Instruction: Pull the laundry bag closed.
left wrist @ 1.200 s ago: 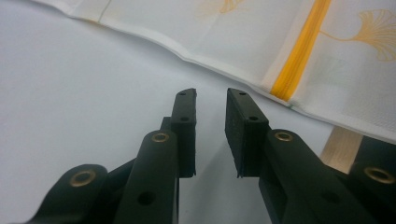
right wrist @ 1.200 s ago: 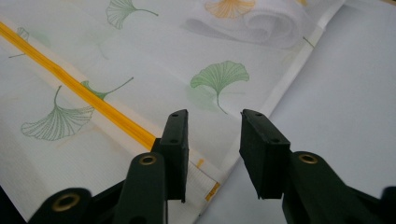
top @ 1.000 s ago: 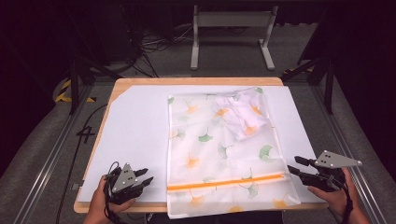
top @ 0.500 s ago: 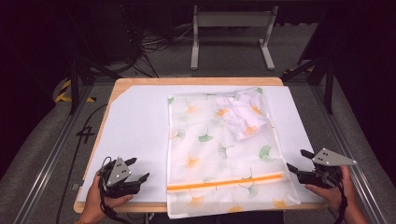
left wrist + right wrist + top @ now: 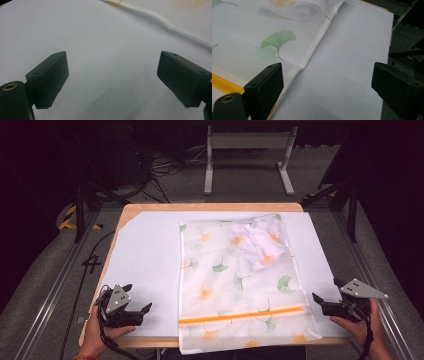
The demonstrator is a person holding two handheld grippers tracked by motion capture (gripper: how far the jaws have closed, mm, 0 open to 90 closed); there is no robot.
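Grippers sit low at both near corners of the wooden counter (image 5: 150,208). On the left, the left gripper (image 5: 142,312) rests over the white sheet (image 5: 145,255), fingers apart, holding nothing. In the middle lies the see-through leaf-print bag with an orange zip stripe (image 5: 240,285), flat. On the right, the right gripper (image 5: 317,300) waits just beside the bag's edge, fingers apart. No grab has begun, I think; next, each should slide in to pinch a near bag corner.

In the high view, your bag (image 5: 240,290) lies mid-frame on the sheet (image 5: 145,255) covering the table (image 5: 200,206), its near end overhanging the table's edge. Your left gripper (image 5: 137,312) sits lower left, right gripper (image 5: 325,302) lower right, flanking it.
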